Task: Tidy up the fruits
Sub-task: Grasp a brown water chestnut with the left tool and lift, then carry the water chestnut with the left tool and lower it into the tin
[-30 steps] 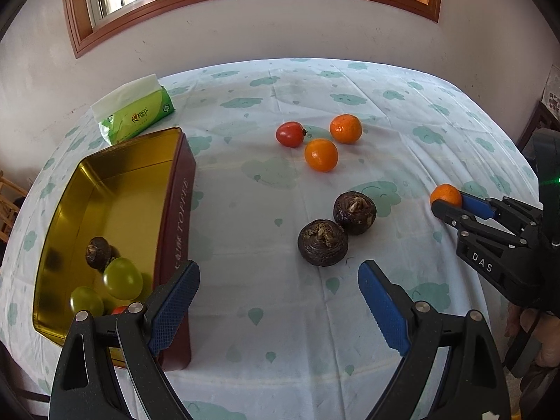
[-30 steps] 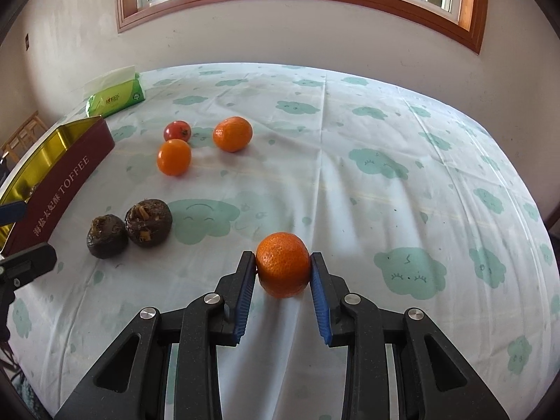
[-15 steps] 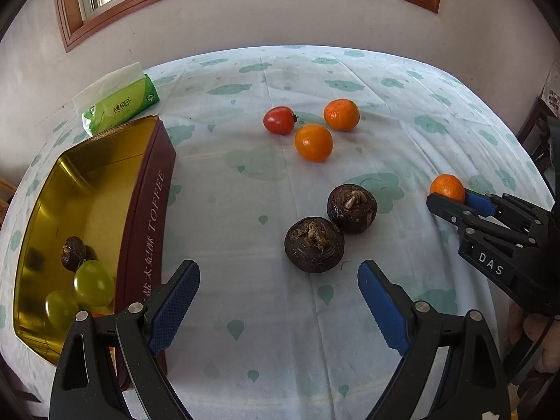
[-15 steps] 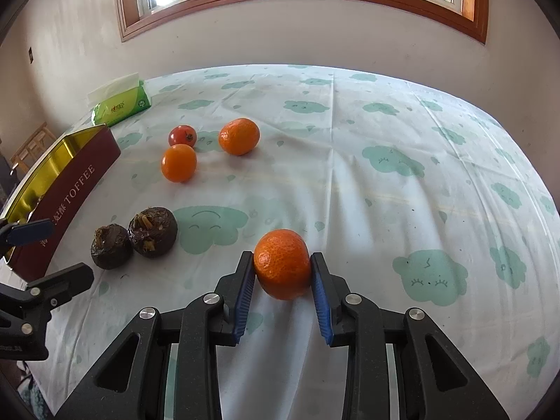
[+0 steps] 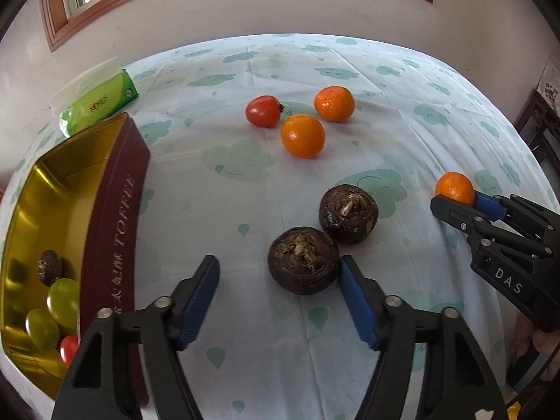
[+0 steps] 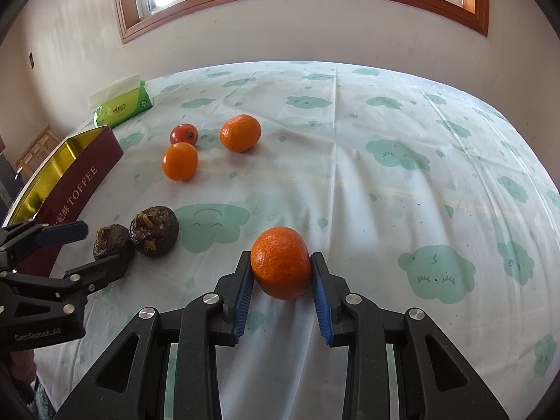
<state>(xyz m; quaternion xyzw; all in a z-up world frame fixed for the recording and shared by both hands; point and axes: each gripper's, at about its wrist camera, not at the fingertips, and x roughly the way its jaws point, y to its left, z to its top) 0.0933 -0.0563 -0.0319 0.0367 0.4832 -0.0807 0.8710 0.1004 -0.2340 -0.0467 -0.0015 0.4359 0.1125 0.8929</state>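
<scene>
Left wrist: brown corm (image 5: 302, 260) between closing jaws, touching right pad only.

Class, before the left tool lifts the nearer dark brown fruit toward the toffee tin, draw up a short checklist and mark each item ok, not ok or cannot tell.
1. Nearer dark fruit sits between the fingers of the left tool, whose jaws have just been closing: ok.
2. Both pads press on it: not ok; the right pad looks to touch, the left pad stands clear.
3. Second dark fruit is clear of the grasp: cannot tell; the two seem to touch.
4. Toffee tin is open with room inside: ok.
5. Right tool is shut on its orange: ok.
</scene>
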